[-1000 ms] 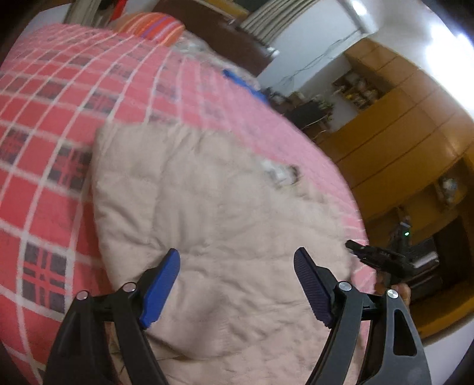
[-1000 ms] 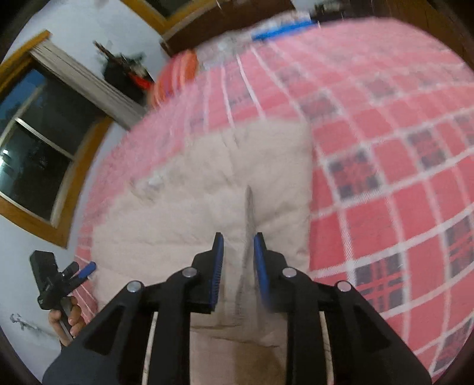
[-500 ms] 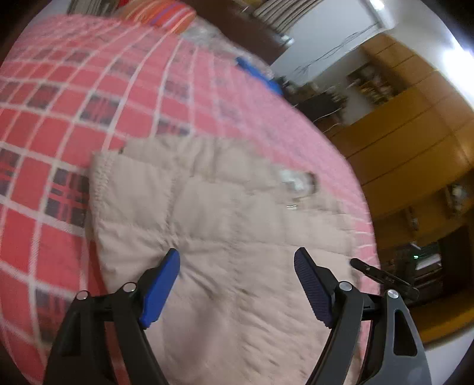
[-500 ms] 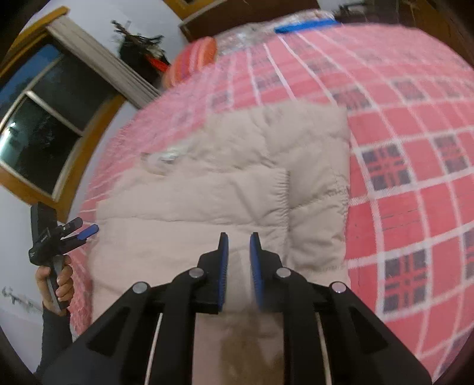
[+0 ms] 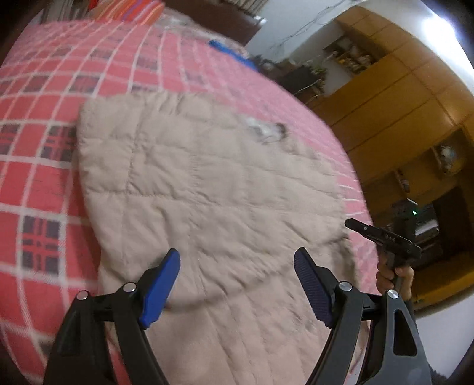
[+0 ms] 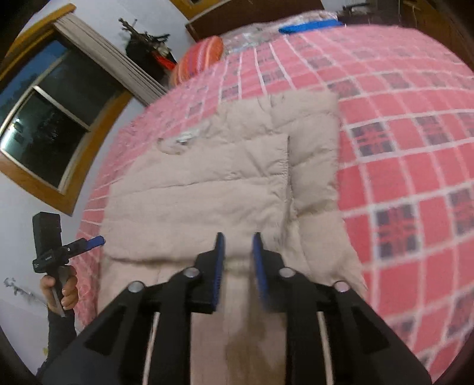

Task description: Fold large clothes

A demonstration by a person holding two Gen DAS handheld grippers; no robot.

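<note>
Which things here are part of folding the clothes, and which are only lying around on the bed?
Part of the job:
- beige quilted jacket, one panel folded over
- left gripper, open above it
- right gripper, slightly open, nothing between its fingers

Only lying about:
- plaid bedspread
- striped orange pillow
- blue object at the far edge

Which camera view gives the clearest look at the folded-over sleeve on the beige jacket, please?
The right wrist view: the sleeve lies flat across the beige quilted jacket, its stitched cuff edge clearly outlined. The left wrist view shows the jacket only as one blurred quilted surface, with no sleeve edge I can make out.
</note>
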